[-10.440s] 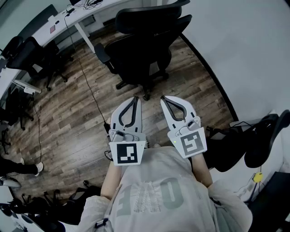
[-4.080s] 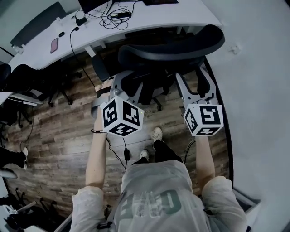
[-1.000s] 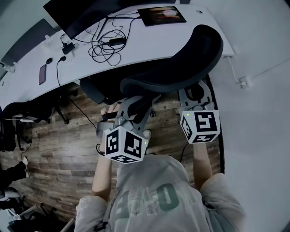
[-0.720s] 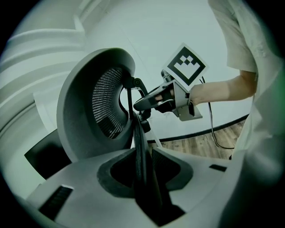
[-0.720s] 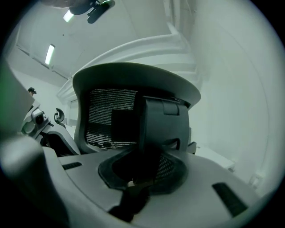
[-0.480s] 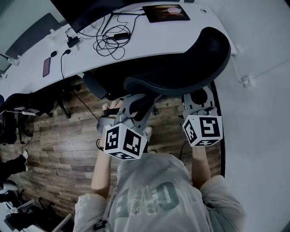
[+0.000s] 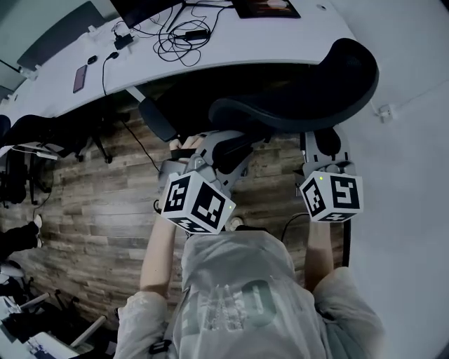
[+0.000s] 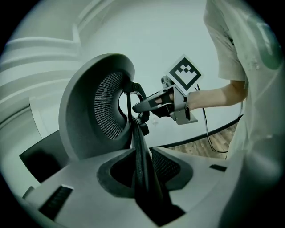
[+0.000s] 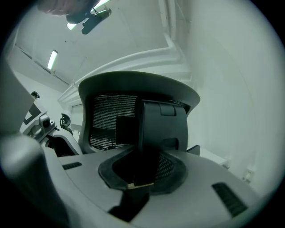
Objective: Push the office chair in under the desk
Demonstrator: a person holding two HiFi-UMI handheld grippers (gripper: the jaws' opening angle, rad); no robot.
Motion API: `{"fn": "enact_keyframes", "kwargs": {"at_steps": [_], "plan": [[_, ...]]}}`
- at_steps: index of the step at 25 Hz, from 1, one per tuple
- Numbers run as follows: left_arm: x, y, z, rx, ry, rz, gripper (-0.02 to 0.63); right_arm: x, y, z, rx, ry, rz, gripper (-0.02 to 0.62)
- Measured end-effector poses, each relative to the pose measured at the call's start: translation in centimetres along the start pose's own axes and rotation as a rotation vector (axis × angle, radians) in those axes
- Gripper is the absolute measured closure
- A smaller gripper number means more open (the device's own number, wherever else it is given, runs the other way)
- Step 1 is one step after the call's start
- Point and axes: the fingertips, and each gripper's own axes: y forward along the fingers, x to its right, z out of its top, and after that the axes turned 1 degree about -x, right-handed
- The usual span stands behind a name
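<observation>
The black office chair [image 7: 302,91] stands with its seat under the white desk [image 7: 231,43] and its curved mesh back toward me. My left gripper [image 7: 231,146] is shut on the thin dark edge of the chair back [image 8: 139,147], below the headrest [image 8: 95,107]. My right gripper [image 7: 325,142] holds the right side of the back. Its jaws have just been closing and now clamp a dark upright strut of the back [image 9: 153,133]. In the left gripper view, the right gripper [image 8: 141,106] shows beyond the headrest.
Tangled cables [image 7: 184,34], a phone [image 7: 79,78] and a tablet [image 7: 270,8] lie on the desk. A white wall [image 7: 407,175] with a socket [image 7: 383,112] runs close on the right. Other dark chairs [image 7: 24,140] stand at the left on the wood floor [image 7: 98,210].
The chair has rolled further in under the desk, and both grippers have travelled with its back. The desk's edge now sits closer to the backrest.
</observation>
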Motion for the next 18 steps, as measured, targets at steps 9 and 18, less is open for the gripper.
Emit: {"fn": "enact_keyframes", "kwargs": {"at_steps": [9, 18], "plan": [[3.9, -1.5, 1.0, 0.041, 0.085, -0.024, 0.477, 0.2, -5.3, -0.7, 0.021, 0.035, -0.139, 0.529], [1.0, -2.5, -1.1, 0.098, 0.135, -0.111, 0.476, -2.8, -3.4, -0.4, -0.015, -0.042, -0.123, 0.529]]}}
